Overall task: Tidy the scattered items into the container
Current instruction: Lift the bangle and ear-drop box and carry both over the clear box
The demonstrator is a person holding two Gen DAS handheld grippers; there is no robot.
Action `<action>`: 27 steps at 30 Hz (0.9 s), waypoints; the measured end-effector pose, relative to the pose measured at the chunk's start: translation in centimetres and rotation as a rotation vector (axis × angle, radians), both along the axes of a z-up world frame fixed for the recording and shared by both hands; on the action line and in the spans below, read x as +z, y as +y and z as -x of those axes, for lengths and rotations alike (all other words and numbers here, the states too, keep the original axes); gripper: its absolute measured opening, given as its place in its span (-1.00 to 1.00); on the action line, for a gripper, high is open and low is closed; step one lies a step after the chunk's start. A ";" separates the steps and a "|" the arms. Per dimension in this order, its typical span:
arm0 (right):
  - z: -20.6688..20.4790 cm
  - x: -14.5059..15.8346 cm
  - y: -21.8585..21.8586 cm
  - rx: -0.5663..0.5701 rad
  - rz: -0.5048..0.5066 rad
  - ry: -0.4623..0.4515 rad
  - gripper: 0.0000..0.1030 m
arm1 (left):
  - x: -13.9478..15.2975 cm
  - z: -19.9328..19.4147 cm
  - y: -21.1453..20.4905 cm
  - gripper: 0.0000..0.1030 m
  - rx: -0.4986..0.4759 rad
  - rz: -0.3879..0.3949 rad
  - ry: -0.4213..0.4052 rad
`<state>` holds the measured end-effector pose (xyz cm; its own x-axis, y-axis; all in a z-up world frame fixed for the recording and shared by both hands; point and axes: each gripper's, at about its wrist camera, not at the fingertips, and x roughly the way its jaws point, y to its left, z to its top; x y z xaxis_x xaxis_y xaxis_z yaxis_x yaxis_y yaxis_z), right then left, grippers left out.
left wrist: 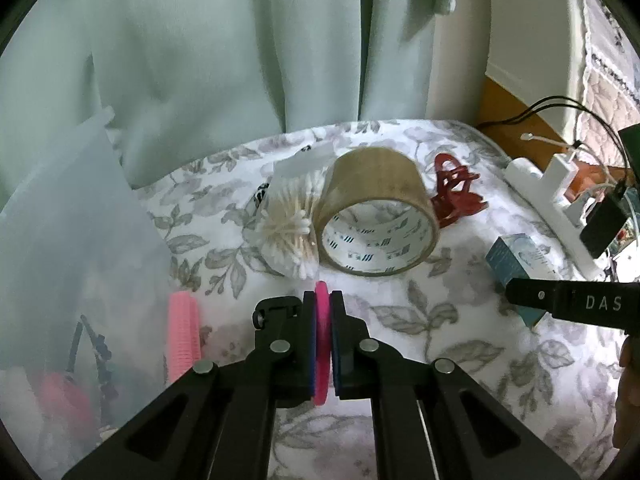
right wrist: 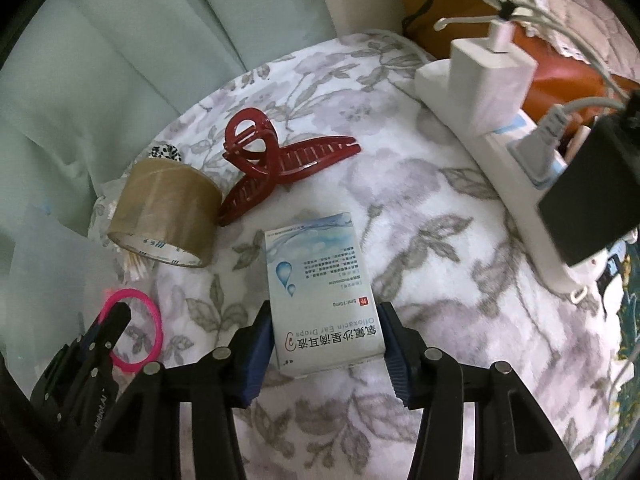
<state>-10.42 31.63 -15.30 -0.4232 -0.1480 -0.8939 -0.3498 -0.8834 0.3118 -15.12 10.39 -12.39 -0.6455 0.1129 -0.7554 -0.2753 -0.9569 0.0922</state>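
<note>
Beside the tape roll [left wrist: 376, 216], the left gripper [left wrist: 322, 344] pinches the thin bendy pink ring [left wrist: 321, 332], while the right gripper [right wrist: 326, 344] clamps the light, crushable box [right wrist: 320, 292] by its sides.

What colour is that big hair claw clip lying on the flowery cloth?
Dark red, glossy. The hair claw clip shows best in the right wrist view, beside the roll of brown tape.

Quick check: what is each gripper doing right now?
Left gripper: shut on the pink ring.
Right gripper: shut on the ear drops box.
</note>
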 end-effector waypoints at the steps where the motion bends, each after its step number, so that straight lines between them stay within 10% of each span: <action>1: -0.3 0.3 0.0 0.000 0.001 0.003 0.03 | 0.2 -0.2 0.0 -0.90 -0.002 -0.002 0.002; 27: -3.0 11.8 -5.7 0.078 -0.033 0.230 0.03 | 12.3 -6.7 -4.4 -0.90 0.044 -0.152 0.223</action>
